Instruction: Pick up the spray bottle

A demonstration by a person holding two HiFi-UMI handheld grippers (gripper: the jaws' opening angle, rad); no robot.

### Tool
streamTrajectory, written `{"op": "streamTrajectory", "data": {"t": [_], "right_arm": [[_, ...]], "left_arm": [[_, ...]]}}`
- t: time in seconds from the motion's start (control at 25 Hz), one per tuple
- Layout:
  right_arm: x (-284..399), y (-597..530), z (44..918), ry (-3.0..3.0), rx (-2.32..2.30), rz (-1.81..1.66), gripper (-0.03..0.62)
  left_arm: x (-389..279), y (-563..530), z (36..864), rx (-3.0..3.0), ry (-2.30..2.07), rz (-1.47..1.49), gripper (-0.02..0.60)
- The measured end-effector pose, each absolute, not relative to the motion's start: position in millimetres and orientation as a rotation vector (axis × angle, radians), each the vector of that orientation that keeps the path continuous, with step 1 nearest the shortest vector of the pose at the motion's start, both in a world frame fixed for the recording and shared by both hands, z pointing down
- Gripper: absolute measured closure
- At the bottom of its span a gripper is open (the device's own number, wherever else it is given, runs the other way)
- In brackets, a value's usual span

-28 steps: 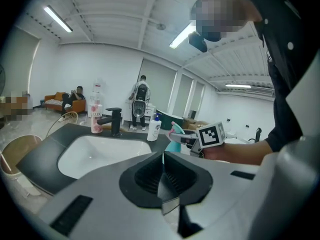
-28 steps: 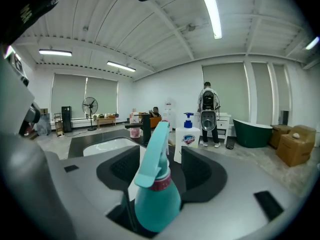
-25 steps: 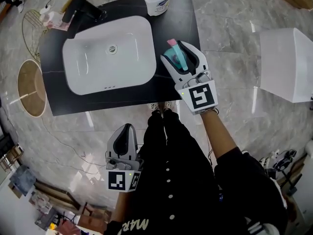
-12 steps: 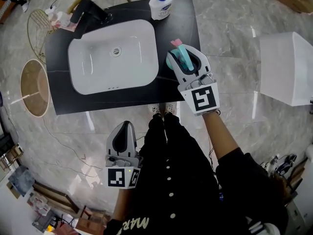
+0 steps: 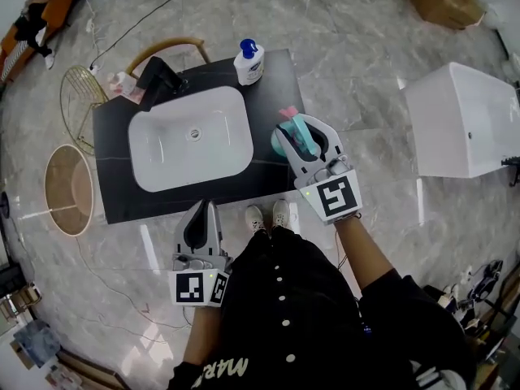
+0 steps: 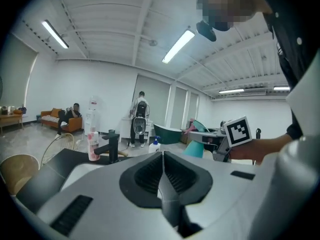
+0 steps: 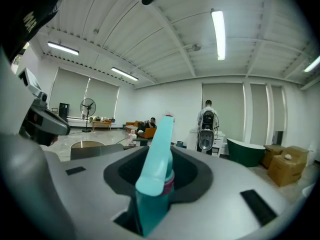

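Observation:
The teal spray bottle (image 5: pixel 297 128) with a pink nozzle hangs in the air over the right end of the black counter (image 5: pixel 280 75). My right gripper (image 5: pixel 302 140) is shut on it, and the jaws clasp its neck. In the right gripper view the bottle (image 7: pixel 156 169) stands upright between the jaws of that gripper (image 7: pixel 159 159). My left gripper (image 5: pixel 203 210) is shut on nothing and hovers near the counter's front edge. In the left gripper view its jaws meet at the centre (image 6: pixel 162 171), and the bottle (image 6: pixel 196 147) shows at the right in the other gripper.
A white sink (image 5: pixel 191 136) is set in the counter, with a black tap (image 5: pixel 162 78) behind it. A white pump bottle (image 5: pixel 249 62) stands at the back right. A wire basket (image 5: pixel 81 88) and a round wooden stool (image 5: pixel 69 189) stand left, a white cabinet (image 5: pixel 467 120) right.
My right gripper's jaws closed on the spray bottle and raised it off the counter. My left gripper has also risen and moved towards the counter's front edge.

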State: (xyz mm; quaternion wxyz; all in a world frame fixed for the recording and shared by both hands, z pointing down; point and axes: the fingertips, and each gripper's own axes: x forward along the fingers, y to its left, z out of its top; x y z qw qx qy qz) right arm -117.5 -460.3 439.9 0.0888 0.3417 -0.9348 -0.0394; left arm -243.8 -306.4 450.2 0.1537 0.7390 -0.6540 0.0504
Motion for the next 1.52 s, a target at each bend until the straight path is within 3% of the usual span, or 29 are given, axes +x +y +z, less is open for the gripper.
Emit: {"op": "streamTrajectory", "data": {"t": [0.88,1.52], "right_arm": [[-28.0,-400.3,345.2,-2.735,1.371,-0.096,0.482],[-31.8,-402.2,341.5,-2.743,1.378,-0.153,0.484]], "left_arm": [[-252.0,-355.1,356.3,2.354,-1.917,-0.017,0.561],[-253.2,-351.5,352.8,2.358,-1.933,-0.008,0.561]]}}
